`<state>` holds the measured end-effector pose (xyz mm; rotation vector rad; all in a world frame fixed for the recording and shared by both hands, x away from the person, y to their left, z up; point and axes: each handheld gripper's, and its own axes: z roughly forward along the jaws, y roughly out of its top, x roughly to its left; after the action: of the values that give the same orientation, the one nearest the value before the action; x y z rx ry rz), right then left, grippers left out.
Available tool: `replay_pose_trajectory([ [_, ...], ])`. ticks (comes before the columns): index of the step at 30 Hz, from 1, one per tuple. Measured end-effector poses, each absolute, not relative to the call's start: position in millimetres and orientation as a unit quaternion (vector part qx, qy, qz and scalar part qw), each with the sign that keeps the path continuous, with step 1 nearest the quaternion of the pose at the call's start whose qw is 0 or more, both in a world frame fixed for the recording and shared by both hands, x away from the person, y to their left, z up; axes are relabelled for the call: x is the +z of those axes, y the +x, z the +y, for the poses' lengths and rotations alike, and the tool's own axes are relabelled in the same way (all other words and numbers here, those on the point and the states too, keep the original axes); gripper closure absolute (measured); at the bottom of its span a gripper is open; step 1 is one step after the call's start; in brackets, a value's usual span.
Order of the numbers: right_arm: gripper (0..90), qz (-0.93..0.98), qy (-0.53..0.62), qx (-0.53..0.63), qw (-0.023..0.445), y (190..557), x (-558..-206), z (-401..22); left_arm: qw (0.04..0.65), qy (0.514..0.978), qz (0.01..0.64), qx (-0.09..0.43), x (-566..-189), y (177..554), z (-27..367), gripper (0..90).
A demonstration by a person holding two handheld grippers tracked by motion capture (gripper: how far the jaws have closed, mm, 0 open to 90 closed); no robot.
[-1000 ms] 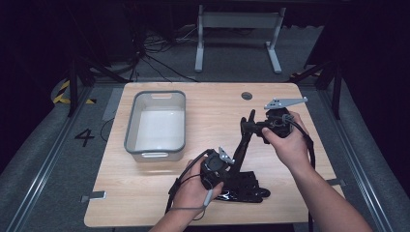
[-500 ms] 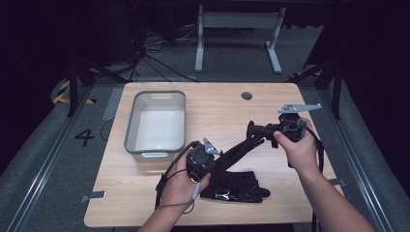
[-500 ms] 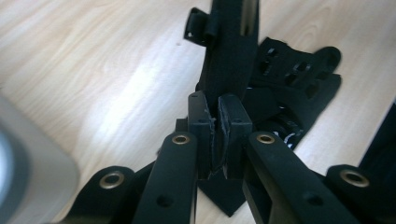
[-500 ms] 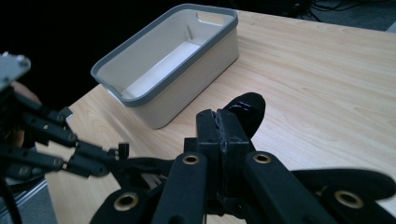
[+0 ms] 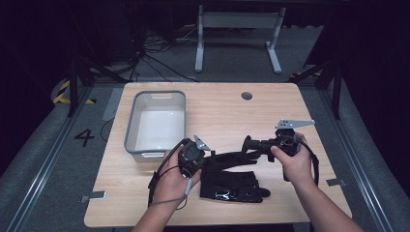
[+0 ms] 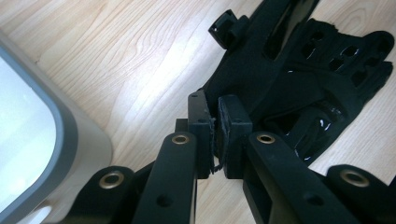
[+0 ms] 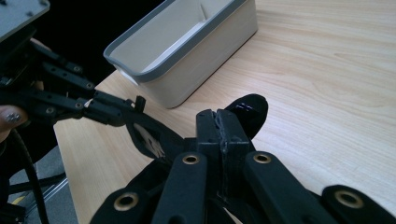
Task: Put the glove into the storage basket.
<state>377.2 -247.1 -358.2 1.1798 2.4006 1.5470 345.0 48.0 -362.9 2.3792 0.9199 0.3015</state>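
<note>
While one black glove point(image 5: 232, 186) lies flat near the worktop's point(image 5: 227, 113) front edge, left gripper point(image 5: 209, 155) and right gripper point(image 5: 247, 144) each grasp a second glove point(image 5: 229, 158), stretched between them.

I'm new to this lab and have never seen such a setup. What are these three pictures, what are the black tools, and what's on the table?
A person stands at a wooden table and holds a two-jaw gripper in each hand. The high view looks down from above: the left gripper is at its left, the right gripper at its right. The other two pictures come from a camera riding on each gripper and look along its black jaws. On the table lie a grey bin, which looks empty, and a black glove lying flat. A second black glove is stretched between the two grippers: in both gripper views the jaws are shut on its fabric, one at each end.
</note>
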Motion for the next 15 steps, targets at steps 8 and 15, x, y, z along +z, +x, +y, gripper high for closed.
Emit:
replay_pose_trajectory([
  [8,89.8,0.779,0.376,0.501,0.028,371.7,-362.9,-245.6,0.279,0.890,0.343,0.110,-368.7,351.2,48.4,85.2],
  [15,89.7,0.780,0.377,0.498,0.031,371.3,-368.7,-246.8,0.273,0.892,0.341,0.112,-372.8,354.4,46.0,85.1],
])
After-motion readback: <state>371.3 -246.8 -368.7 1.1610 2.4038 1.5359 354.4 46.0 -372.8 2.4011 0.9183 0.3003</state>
